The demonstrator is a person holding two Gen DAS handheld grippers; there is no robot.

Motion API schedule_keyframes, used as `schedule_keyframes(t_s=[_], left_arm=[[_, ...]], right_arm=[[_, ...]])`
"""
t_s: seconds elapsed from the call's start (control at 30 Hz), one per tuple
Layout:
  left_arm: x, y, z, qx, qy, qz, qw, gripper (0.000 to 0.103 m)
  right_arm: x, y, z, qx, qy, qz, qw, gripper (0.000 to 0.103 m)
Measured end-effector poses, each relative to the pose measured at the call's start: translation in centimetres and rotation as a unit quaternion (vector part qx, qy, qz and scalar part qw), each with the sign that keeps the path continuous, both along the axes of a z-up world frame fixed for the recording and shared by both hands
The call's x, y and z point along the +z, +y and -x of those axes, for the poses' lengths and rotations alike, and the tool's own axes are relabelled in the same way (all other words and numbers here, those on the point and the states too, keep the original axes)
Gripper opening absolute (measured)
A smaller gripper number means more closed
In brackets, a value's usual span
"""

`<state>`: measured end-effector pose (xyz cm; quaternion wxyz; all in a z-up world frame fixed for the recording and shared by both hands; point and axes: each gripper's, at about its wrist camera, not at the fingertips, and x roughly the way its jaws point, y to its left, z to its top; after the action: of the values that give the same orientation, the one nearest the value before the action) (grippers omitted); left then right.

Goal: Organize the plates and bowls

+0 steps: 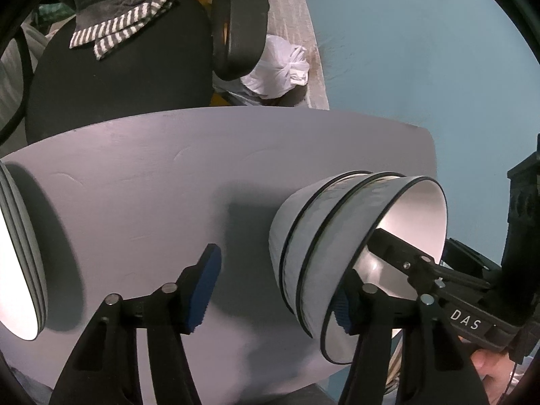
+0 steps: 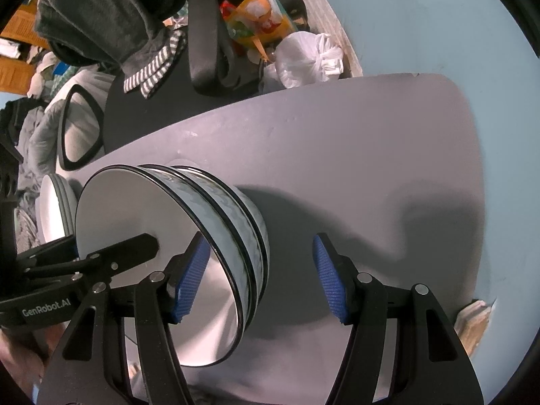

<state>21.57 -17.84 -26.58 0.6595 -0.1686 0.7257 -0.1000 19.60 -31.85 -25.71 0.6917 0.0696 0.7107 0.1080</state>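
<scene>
Near the table's [image 1: 141, 175] right edge, the nested bowls [image 1: 324, 236] are flanked by both wide-open grippers, left [image 1: 273, 290] and right [image 2: 260, 280], nothing gripped; a stack of plates [image 1: 20, 253] waits at the left edge, so release looks done and withdrawal is called for.

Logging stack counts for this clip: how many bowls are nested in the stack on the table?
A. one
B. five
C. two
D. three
D: the bowl stack shows three black-edged rims one behind another in both wrist views, standing on the grey table between the open left gripper and open right gripper.

Glossy bowls [image 1: 341, 236], matt table [image 1: 152, 182]
</scene>
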Motion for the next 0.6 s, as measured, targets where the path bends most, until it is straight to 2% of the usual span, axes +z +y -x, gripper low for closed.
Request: schedule_keyframes(t_s=[0.07, 0.13, 0.17, 0.23, 0.33, 0.6], left_arm=[[0.1, -0.1, 0.0, 0.0, 0.0, 0.005, 1.0, 0.052], [0.3, -0.4, -0.1, -0.004, -0.001, 0.014, 0.9999, 0.04], [0.4, -0.6, -0.1, -0.006, -0.002, 0.016, 0.9999, 0.037], [0.6, -0.9, -0.1, -0.005, -0.002, 0.017, 0.9998, 0.027], [0.8, -1.3, 0.0, -0.007, -0.005, 0.007, 0.9999, 0.026], [1.0, -1.3, 0.3, -0.001, -0.004, -0.002, 1.0, 0.023]], right_arm=[[0.0, 0.1, 0.0, 0.002, 0.002, -0.001, 1.0, 0.06], [0.0, 0.3, 0.0, 0.003, 0.004, -0.002, 1.0, 0.058], [0.0, 0.3, 0.0, 0.004, 0.005, -0.004, 1.0, 0.057], [0.0, 0.4, -0.1, 0.004, 0.01, -0.014, 1.0, 0.049], [0.0, 0.6, -0.1, 0.005, 0.017, -0.031, 0.999, 0.036], [0.1, 0.9, -0.1, 0.021, 0.015, -0.026, 0.999, 0.036]])
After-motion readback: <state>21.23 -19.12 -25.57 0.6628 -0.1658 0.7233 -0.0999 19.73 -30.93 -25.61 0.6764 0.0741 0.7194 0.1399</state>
